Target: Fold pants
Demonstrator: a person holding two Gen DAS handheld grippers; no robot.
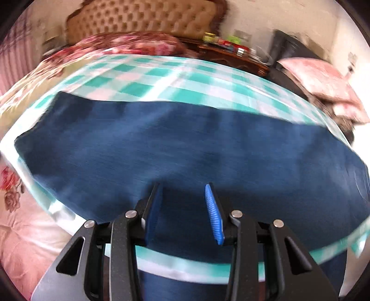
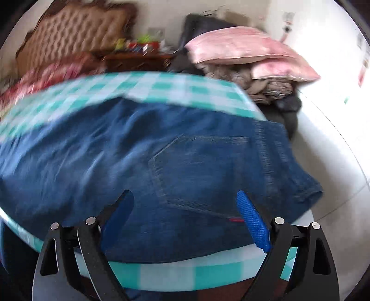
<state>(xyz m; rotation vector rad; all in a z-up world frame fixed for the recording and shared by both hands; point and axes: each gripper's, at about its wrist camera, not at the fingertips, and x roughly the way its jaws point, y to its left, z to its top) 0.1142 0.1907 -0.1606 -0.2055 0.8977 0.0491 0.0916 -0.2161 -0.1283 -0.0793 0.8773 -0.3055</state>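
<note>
Left gripper [image 1: 185, 194]: fingers part-open, nothing between the pads, hovering above the pants [image 1: 185, 150], not touching as far as I can tell. Right gripper [image 2: 186, 203]: fingers spread wider, also empty, hanging over the seat area with the back pocket [image 2: 198, 171] just ahead of the tips.

Both views are motion-blurred, so fine contact is hard to call.

Pants: blue denim, lying lengthwise across the round table [image 1: 161, 76] with the teal-and-white check cloth. They cover most of the near half. The waistband end [image 2: 289, 166] reaches the table's right edge and droops slightly over it; the leg end [image 1: 34, 139] sits near the left edge. The far half of the table is bare cloth. They look already doubled leg on leg, but I can't confirm that through the blur.

Handling, my read:
- Denim is medium-heavy, limp but with some body. It won't slip on the cloth much and isn't fragile.
- Doubled layers are thick at the seams; pinch through all layers or the lower one stays behind.
- Best holds: left on the hem end near the left edge, right on the waistband at the right edge.
- Avoid mid-panel pinches; they bunch the top layer only.

Background: tufted headboard [image 1: 143, 20], pink pillows [image 2: 242, 48].
</note>
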